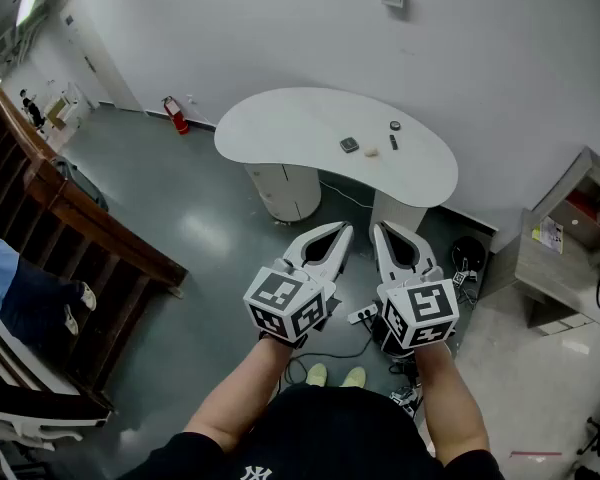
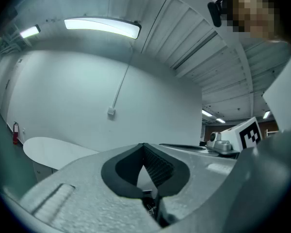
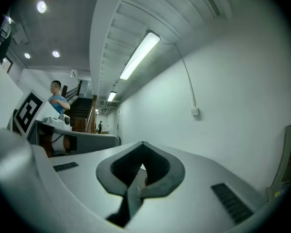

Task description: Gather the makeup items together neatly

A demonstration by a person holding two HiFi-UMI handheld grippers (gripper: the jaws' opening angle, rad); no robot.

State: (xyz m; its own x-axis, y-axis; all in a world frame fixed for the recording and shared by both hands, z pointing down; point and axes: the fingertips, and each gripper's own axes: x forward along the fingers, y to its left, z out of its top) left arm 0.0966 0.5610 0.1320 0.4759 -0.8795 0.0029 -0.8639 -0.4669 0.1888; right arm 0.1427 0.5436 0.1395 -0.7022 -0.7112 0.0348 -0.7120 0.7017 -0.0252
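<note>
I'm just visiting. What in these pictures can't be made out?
Head view: the square item, round item and stick-like item on the white table are too small to identify.
Left gripper view: the left gripper's own body hides those items; only the table's end shows.
Right gripper view: the right gripper's body fills the bottom; no table shows.
Head view: a person at left is cut off by the edge.

We hold the left hand-held gripper (image 1: 340, 233) and the right hand-held gripper (image 1: 382, 230) side by side, jaw tips together, well short of the white worktop (image 1: 280, 128). On it, near one another, lie a dark compact (image 1: 349, 145), a small stick (image 1: 393, 142) and a round item (image 1: 395, 125).
</note>
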